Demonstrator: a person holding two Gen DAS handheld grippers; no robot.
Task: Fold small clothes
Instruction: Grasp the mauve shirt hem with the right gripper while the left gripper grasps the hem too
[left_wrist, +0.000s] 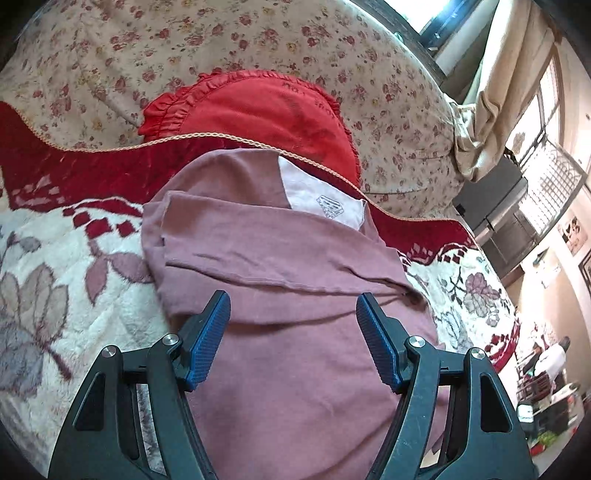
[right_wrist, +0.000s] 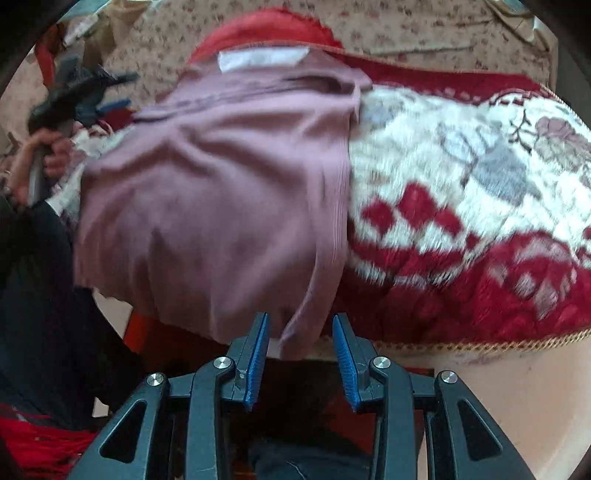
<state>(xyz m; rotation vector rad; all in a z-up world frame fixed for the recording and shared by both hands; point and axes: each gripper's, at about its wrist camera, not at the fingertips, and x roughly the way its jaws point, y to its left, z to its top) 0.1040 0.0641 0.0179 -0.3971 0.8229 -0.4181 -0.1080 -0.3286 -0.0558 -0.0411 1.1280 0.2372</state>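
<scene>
Where the mauve garment (left_wrist: 280, 266) lies on the red and white flowered blanket (left_wrist: 55, 295), its long axis runs away from the left wrist camera, the end with the white inner label (left_wrist: 325, 199) pointing toward the red frilled pillow (left_wrist: 266, 110) and the opposite end reaching under the left gripper (left_wrist: 293, 306). That gripper hangs just above the cloth with its blue pads (left_wrist: 207, 339) spread wide, and nothing sits between them; whether the tips brush the fabric cannot be told. A folded edge crosses the garment from side to side just beyond the pads. Behind the pillow lies a beige sheet (left_wrist: 258, 37) with small flowers. From the right wrist camera, which is blurred, the garment (right_wrist: 214, 192) hangs over the near edge of the blanket (right_wrist: 461, 206), its label end (right_wrist: 262, 59) far away and its lower hem drooping down. The right gripper (right_wrist: 299, 328) stands partly open at that hem, a narrow hanging strip of the cloth between its pads (right_wrist: 258, 354), which do not press on it. At the left edge a hand (right_wrist: 40, 162) holds the other gripper (right_wrist: 81, 92).
</scene>
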